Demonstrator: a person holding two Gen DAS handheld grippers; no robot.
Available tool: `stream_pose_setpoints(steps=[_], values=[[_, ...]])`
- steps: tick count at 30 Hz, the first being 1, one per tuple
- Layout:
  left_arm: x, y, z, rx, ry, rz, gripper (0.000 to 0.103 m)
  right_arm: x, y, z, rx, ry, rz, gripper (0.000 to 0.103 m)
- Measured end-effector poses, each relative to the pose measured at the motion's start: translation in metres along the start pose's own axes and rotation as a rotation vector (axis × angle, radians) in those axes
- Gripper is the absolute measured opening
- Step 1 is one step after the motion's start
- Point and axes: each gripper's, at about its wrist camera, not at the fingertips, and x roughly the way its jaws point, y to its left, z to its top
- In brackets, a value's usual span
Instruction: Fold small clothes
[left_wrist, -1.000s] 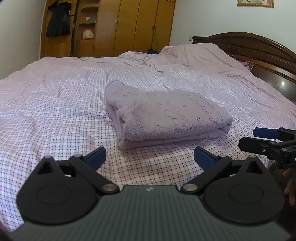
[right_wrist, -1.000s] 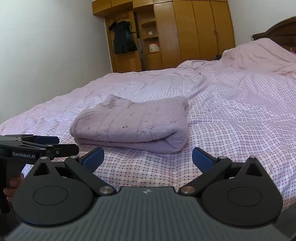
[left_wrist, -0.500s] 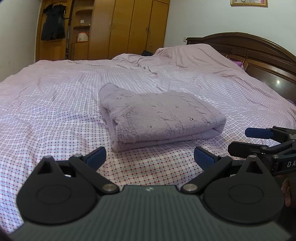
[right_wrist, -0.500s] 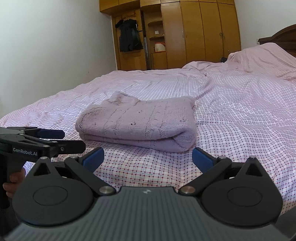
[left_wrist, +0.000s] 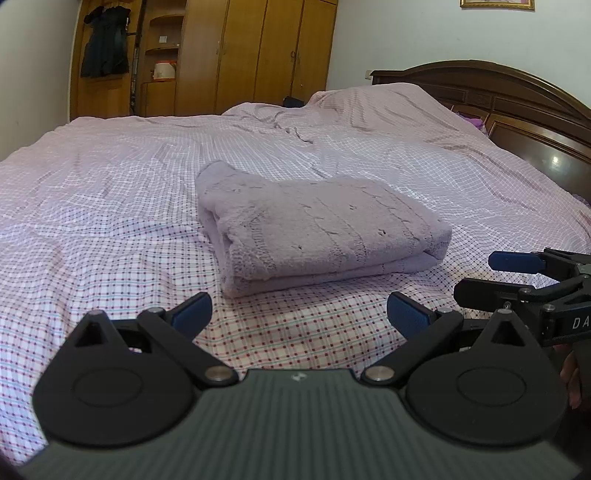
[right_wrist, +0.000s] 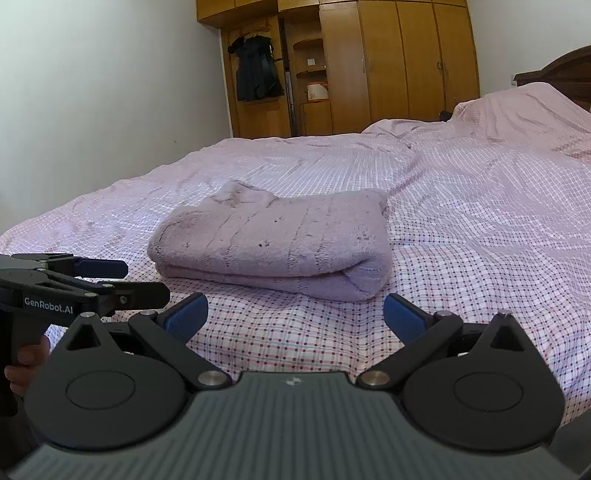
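Note:
A lilac knitted sweater (left_wrist: 317, 229) lies folded in a neat rectangle on the checked bedspread (left_wrist: 110, 229); it also shows in the right wrist view (right_wrist: 277, 240). My left gripper (left_wrist: 299, 314) is open and empty, held just short of the sweater's near edge. My right gripper (right_wrist: 293, 314) is open and empty, also short of the sweater. The right gripper shows at the right edge of the left wrist view (left_wrist: 517, 277), and the left gripper shows at the left edge of the right wrist view (right_wrist: 110, 280). Neither touches the sweater.
The bed has a dark wooden headboard (left_wrist: 517, 96) on the right. A wooden wardrobe (left_wrist: 240, 55) with a dark garment (left_wrist: 105, 40) hanging on it stands beyond the bed. A white wall (right_wrist: 92, 92) runs along the bed's far side.
Both grippers have drawn back a little and tilted up, so the folded sweater sits slightly farther away and lower in view. Both stay open and empty.

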Motion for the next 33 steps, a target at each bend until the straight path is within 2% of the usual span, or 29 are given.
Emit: stream_pose_setpoints(steps=[33], values=[[0.0005,0.0007,-0.0003,-0.013,0.004,-0.007,0.103,0.0028,0.0022,0.0,0.002,-0.012,0.004,0.103]])
